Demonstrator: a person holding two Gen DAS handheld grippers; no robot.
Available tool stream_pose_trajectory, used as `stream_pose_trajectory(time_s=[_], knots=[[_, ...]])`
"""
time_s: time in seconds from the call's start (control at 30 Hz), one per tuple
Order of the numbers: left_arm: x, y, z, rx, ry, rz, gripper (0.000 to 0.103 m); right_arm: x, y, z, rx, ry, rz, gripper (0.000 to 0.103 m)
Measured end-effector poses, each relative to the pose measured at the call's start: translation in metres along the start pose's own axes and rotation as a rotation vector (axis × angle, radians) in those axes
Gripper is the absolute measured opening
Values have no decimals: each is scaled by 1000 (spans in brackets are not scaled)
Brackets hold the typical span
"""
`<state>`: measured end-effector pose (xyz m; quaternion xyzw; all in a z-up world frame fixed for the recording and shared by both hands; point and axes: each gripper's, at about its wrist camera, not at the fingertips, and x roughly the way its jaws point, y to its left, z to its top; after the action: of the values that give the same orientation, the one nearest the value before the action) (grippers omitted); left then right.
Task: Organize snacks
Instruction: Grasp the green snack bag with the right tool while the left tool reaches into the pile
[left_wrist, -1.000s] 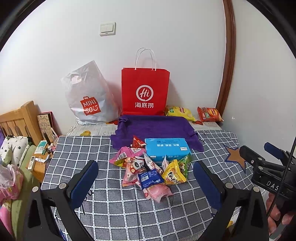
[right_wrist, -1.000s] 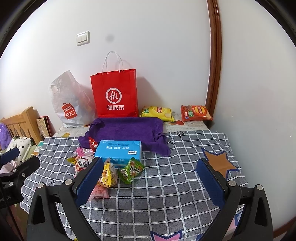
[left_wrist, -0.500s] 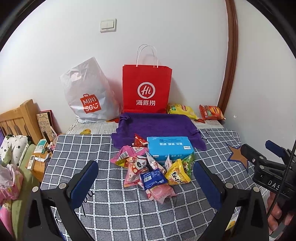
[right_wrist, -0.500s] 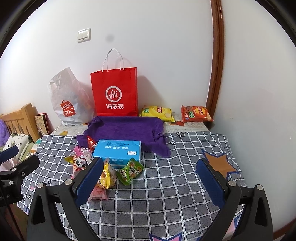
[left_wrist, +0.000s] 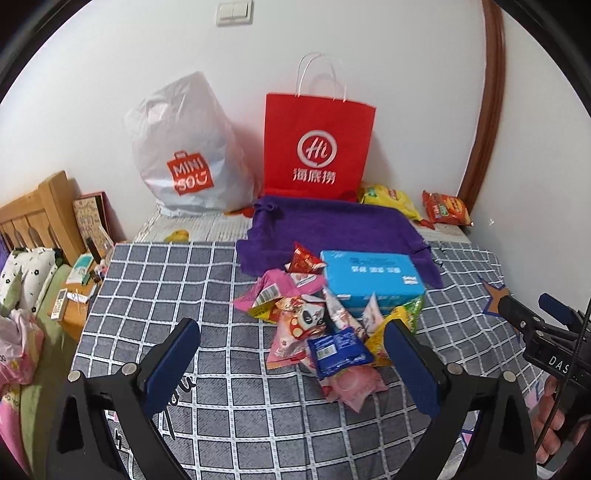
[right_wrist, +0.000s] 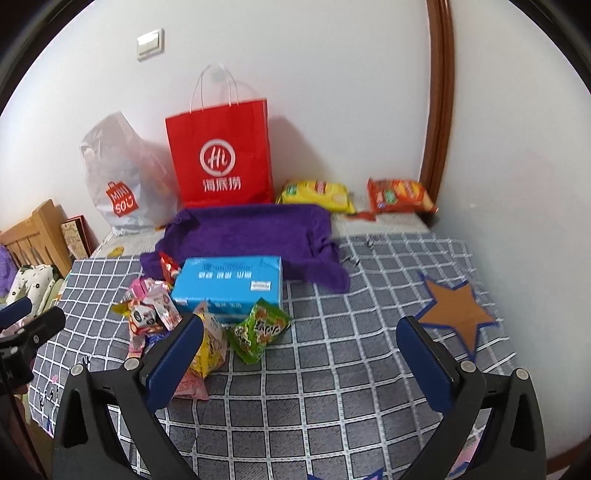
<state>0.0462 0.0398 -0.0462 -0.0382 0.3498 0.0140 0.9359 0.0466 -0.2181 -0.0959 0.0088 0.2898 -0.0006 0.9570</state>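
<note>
snacks in shiny little packets (left_wrist: 321, 332) lie in a heap near the middle of the grey checked cloth (left_wrist: 155, 280) on the table, pushed up against the front of a light blue cardboard box (left_wrist: 373, 280). behind the box is a soft purple towel (left_wrist: 332, 225), and behind that a tall red paper bag (left_wrist: 317, 144) and a white plastic shopping bag (left_wrist: 184, 147) stand at the wall. two more snack bags, a yellow one (right_wrist: 317, 194) and an orange one (right_wrist: 399, 195), lie far back in the corner, well apart from the heap.

both tools hang above the near part of the cloth. the left gripper (left_wrist: 291, 354) has its jaws spread wide and holds nothing. the right gripper (right_wrist: 299, 354) is the same, wide and with nothing in it.

i think the job has not really started, and the next bit is to pick one packet. a good way is to go for a packet on the edge of the heap, like the dark blue packet (left_wrist: 338, 350) or the green packet (right_wrist: 258, 328), not one that is under others. come down slowly, pinch a flat corner, and lift gently. these packets are puffy and slippery, so a hard squeeze could pop one and a loose one could drop it.
</note>
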Motion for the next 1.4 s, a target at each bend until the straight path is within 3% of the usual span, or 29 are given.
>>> stream_pose_trajectory(time_s=[0.33,0.37,0.43,0.67,1.03,1.4], knots=[[52,23,-9,-53,99,51,99,60,-1,-15,-7,106,3,96],[57,26,-10,-62,109,42,99,66,0,-16,-7,119,1,94],[64,31,-12,-72,129,28,99,76,1,-18,-7,134,21,80],[82,43,-11,-75,177,11,99,104,10,-16,26,165,85,78],[98,49,-5,-64,184,-5,95,150,25,-14,30,254,113,55],[113,60,0,-93,199,-13,95,183,31,-18,57,333,168,55]])
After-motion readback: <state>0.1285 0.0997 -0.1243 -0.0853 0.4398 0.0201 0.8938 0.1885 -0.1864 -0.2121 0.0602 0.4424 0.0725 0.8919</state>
